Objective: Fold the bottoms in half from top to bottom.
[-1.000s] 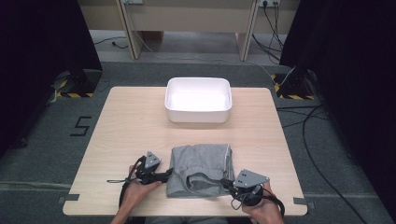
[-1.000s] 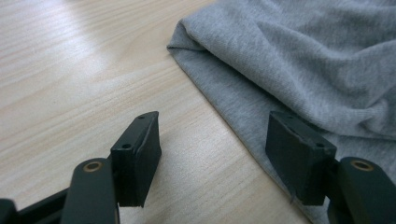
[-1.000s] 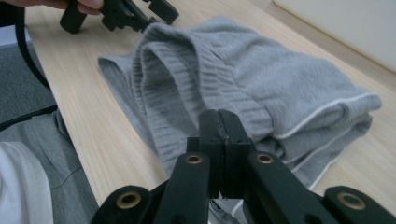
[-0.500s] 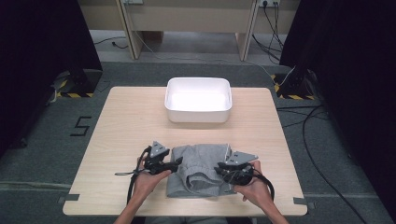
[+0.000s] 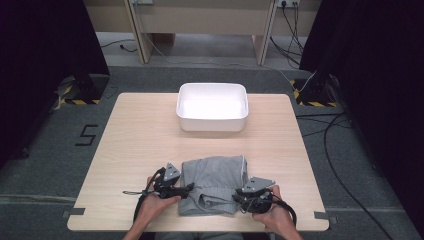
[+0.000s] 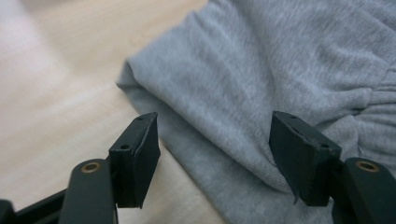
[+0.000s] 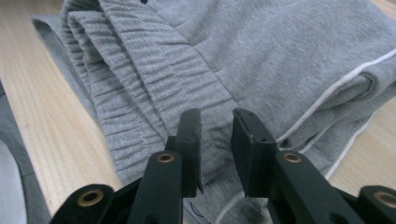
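The worktop (image 5: 140, 145) carries two things: a white tub (image 5: 212, 106) at its far middle, and a folded grey garment (image 5: 214, 184) at the near middle, well apart from the tub and straight in front of the person. The garment lies as a rough square, its ribbed waistband toward the near edge and its white-piped side toward the right.

The left gripper (image 5: 181, 189) sits at the garment's left edge, pointing across it to the right. In the left gripper view its jaws stand wide apart, straddling the folded edge of the cloth (image 6: 261, 88) without pressing on it.

The right gripper (image 5: 241, 197) sits at the near right corner, pointing left. Its jaws have just been opening; in the right gripper view they stand a little apart over the ribbed waistband (image 7: 140, 93), with cloth under the gap and not clamped.

So the garment lies between the two grippers, each equally near to its own side. Any lift toward the tub would probably need both to close on opposite edges.
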### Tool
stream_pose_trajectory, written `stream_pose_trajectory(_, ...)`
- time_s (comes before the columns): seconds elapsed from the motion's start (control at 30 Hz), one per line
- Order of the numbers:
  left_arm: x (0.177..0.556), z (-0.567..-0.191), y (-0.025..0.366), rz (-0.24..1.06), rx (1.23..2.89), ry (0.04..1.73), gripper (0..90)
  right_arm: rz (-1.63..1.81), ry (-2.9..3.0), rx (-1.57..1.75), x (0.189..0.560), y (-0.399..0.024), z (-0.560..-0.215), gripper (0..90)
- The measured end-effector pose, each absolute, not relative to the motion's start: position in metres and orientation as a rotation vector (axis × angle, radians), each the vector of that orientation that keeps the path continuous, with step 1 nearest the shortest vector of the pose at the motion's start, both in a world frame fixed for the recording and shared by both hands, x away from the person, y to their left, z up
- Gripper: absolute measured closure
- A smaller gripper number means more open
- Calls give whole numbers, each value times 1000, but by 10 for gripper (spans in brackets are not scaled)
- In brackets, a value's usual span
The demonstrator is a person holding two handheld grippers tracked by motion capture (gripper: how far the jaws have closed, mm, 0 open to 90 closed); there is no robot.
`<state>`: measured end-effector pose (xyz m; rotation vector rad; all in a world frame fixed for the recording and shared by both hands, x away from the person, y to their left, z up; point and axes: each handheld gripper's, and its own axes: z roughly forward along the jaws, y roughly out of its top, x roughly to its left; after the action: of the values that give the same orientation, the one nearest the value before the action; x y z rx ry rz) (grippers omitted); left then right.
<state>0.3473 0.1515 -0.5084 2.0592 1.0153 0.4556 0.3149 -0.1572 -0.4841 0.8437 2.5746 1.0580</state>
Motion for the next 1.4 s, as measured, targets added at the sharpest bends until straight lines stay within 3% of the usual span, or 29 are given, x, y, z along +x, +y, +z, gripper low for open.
stream_pose_trajectory(0.27,367,-489,131,427,1964,990,334,1165,2397,907,352,-153,-447,502)
stream_pose_trajectory(0.53,387,-517,134,397,2019,1034,366,982,2422,1035,412,-147,-478,490)
stream_pose_trajectory(0.87,380,-518,141,430,2032,1034,384,1004,2396,1219,405,-181,-493,462)
stream_pose_trajectory(1.4,370,-490,152,356,1900,1084,334,1129,2315,1148,393,-188,-459,411)
